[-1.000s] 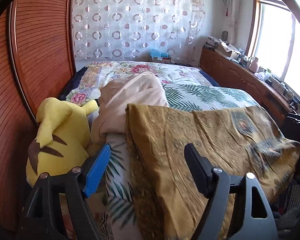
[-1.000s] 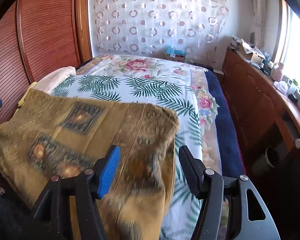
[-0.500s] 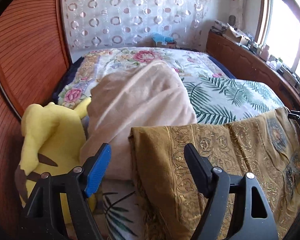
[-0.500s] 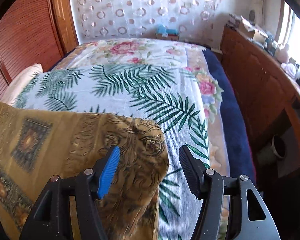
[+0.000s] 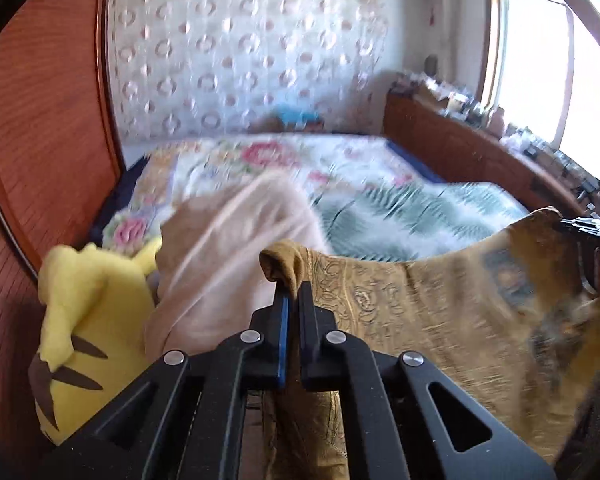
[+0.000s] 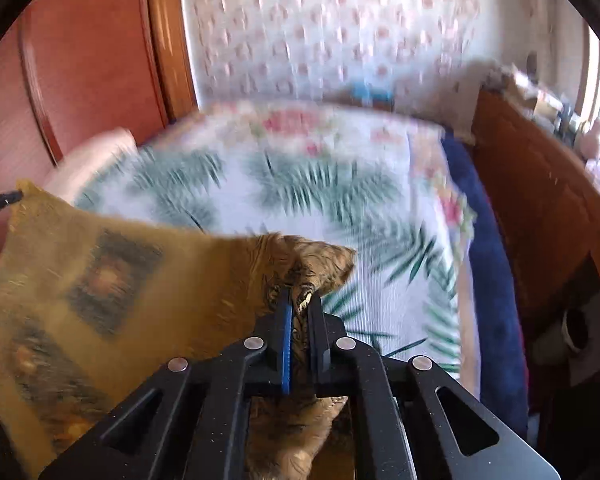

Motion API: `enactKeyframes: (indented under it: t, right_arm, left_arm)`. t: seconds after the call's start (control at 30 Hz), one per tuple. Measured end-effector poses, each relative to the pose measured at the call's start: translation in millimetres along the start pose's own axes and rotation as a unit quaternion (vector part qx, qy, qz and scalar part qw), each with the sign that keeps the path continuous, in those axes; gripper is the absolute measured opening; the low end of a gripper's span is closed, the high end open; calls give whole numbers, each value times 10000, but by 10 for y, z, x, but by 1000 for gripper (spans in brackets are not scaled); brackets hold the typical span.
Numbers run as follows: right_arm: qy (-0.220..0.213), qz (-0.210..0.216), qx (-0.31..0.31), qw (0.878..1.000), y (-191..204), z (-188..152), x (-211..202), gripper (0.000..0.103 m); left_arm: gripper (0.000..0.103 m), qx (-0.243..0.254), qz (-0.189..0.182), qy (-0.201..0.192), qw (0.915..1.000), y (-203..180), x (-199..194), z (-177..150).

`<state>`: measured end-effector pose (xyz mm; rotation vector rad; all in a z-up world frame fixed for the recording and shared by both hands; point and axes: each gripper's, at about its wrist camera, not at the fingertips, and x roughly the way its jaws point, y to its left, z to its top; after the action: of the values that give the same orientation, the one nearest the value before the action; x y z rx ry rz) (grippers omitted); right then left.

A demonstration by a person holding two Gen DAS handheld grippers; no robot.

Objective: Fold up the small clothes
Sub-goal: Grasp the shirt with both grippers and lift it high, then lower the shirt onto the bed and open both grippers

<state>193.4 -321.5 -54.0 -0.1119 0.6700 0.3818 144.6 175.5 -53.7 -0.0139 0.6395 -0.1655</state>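
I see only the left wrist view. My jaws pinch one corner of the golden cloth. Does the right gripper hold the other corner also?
Observer: Yes. The right gripper has just been closing its jaws, and they are now shut on the golden cloth, with a short tip of its corner poking out past them.
Operator: What lies beyond that corner, on the right side of the bed?
Observer: The palm-leaf bedspread, then a dark blue blanket along the bed's edge. Low beside the bed there is a dark round container.
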Motion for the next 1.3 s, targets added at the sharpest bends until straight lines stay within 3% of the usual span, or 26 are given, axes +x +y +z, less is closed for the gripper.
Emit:
enactKeyframes:
  t: [0.17, 0.3, 0.43, 0.6, 0.8, 1.0, 1.2, 1.3]
  right_arm:
    - [-1004, -6, -118, 9949, 165, 205, -1062, 5]
    - [-1720, -52, -203, 9849, 282, 447, -1921, 5]
    - [-2311, -229, -413, 9718, 425, 629, -2643, 5]
    - [-2737, -340, -576, 9595, 558, 650, -3123, 5]
    - [-2863, -407, -649, 9551, 656, 592, -3225, 5]
    - [-2847, -492, -688, 9549, 619, 465, -3051, 5]
    - [-2314, -634, -588, 9690, 475, 716, -2455, 5]
    - [-1819, -811, -481, 9788, 315, 892, -1754, 5]
  left_arm:
    - [5, 180, -233, -946, 9951, -279, -918, 395]
    - [5, 341, -330, -1672, 9848, -441, -1647, 701]
    - [5, 347, -407, -2110, 9760, -453, -2138, 832]
    - [5, 374, -329, -2465, 9679, -429, -2544, 839]
    - [5, 371, -212, -2649, 9633, -358, -2740, 859]
    - [5, 245, -66, -2630, 9645, -218, -2598, 958]
    - [5, 79, 180, -2087, 9778, 28, -1724, 1075]
    - [5, 60, 460, -1668, 9849, 116, -970, 1097]
